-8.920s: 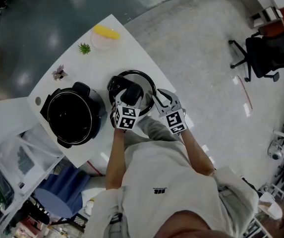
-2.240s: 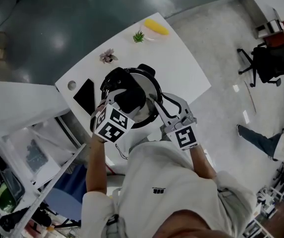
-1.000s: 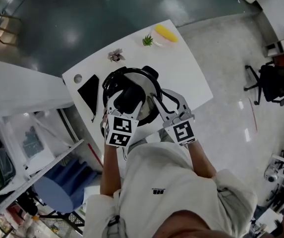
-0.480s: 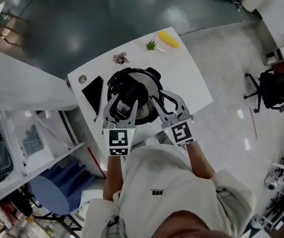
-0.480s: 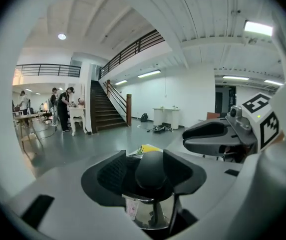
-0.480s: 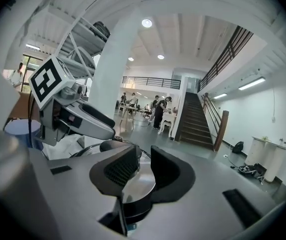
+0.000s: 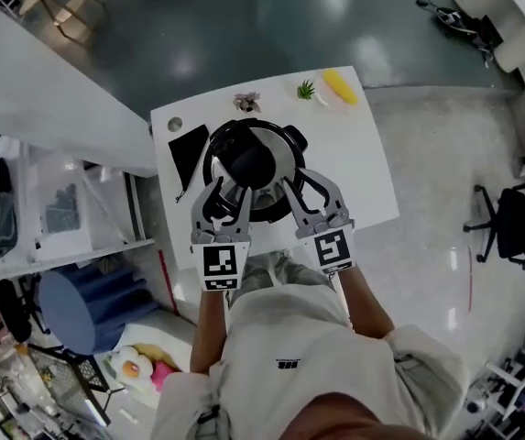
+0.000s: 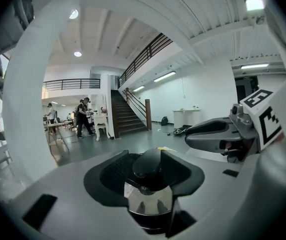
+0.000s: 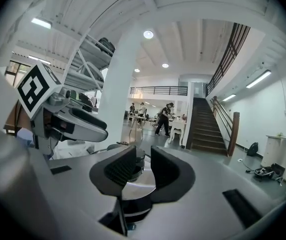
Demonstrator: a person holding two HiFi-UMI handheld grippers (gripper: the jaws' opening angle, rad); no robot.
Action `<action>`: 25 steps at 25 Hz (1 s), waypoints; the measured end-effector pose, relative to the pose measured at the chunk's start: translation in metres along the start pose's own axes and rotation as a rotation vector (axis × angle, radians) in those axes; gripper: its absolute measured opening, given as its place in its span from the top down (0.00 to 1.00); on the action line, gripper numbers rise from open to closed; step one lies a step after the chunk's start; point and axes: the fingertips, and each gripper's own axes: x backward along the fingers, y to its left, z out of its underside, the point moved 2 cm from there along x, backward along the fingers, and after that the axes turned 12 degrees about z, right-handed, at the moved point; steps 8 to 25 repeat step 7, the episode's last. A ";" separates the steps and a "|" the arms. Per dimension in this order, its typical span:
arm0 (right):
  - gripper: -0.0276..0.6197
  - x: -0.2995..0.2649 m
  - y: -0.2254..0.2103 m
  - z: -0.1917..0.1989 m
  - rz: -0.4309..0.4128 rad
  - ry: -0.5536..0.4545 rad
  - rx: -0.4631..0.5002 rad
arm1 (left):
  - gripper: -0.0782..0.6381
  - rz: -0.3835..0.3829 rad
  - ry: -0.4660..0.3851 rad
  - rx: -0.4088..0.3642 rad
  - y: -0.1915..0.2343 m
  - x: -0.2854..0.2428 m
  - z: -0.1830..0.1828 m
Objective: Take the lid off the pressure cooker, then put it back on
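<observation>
A white table (image 7: 372,168) bears a yellow item (image 7: 340,86), green plant (image 7: 306,89), black sheet (image 7: 187,151).

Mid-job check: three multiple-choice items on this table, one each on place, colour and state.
1. In the head view, the flat black slab lies: A left of the pressure cooker; B right of it; C on top of it.
2. The long thing by the table's far right corner is: A red; B yellow; C blue.
3. The lid is: A seated on the cooker; B flat on the table; C held in the air.
Key: 1 A, slab beside the cooker's left; 2 B, plainly yellow; 3 A, it covers the cooker.
</observation>
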 end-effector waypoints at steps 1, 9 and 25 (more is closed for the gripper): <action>0.81 0.001 0.000 0.000 -0.009 0.012 -0.015 | 0.60 -0.019 -0.004 0.000 -0.002 0.002 0.000; 0.81 0.001 -0.006 0.001 -0.038 0.000 -0.027 | 0.60 -0.091 -0.019 -0.017 -0.011 0.002 -0.005; 0.81 0.001 -0.006 0.001 -0.038 0.000 -0.027 | 0.60 -0.091 -0.019 -0.017 -0.011 0.002 -0.005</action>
